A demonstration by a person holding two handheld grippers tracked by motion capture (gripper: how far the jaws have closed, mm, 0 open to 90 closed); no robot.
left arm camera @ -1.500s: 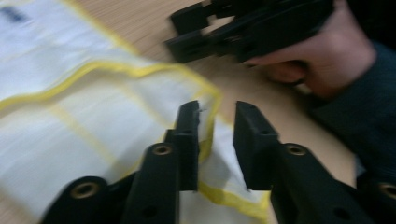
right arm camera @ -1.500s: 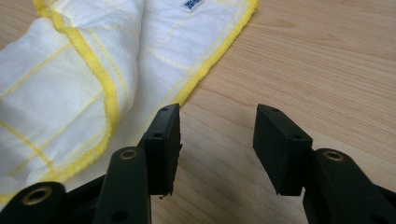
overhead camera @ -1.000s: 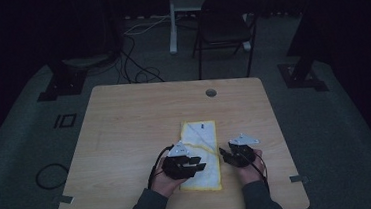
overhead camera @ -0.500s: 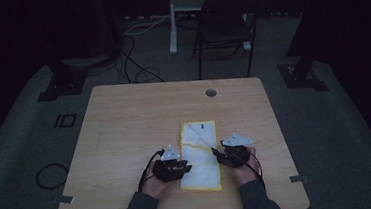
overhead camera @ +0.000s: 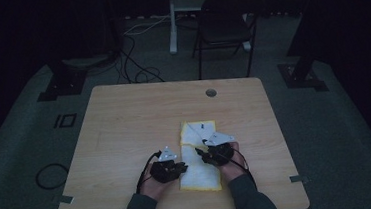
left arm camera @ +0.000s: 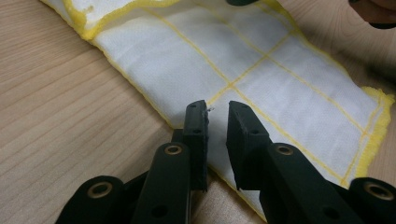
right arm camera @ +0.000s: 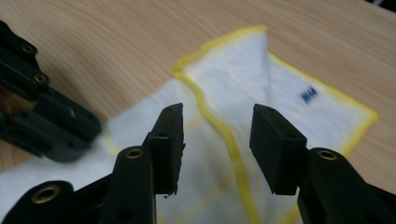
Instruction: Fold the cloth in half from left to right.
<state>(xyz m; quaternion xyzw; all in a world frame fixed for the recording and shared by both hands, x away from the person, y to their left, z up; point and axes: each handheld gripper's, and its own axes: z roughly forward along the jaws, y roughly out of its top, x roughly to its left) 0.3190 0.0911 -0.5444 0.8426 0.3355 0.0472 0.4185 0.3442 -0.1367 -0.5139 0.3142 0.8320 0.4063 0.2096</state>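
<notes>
A white cloth (overhead camera: 200, 176) with yellow edging and yellow grid lines lies on the wooden table (overhead camera: 124, 119), its far part folded over. My left gripper (overhead camera: 181, 168) sits low at the cloth's left edge. In the left gripper view, the left gripper (left arm camera: 217, 116) has just been closing; its jaws stand a narrow gap apart over the cloth (left arm camera: 280, 79), which lies flat beneath them. My right gripper (overhead camera: 203, 154) hovers over the cloth's middle. The right gripper (right arm camera: 217, 121) is open, its jaws having just been closing slightly, above the yellow fold line of the cloth (right arm camera: 243, 79).
A blue label (right arm camera: 308, 95) marks the cloth's far part. The table has a round cable hole (overhead camera: 211, 92) near its back edge. Behind the table stand a dark chair (overhead camera: 225, 28) and floor cables (overhead camera: 135, 68). The left gripper's body (right arm camera: 46, 126) lies close beside my right jaws.
The left gripper has drawn back from over the cloth to its left edge and sunk lower. The right gripper has moved left onto the cloth.
</notes>
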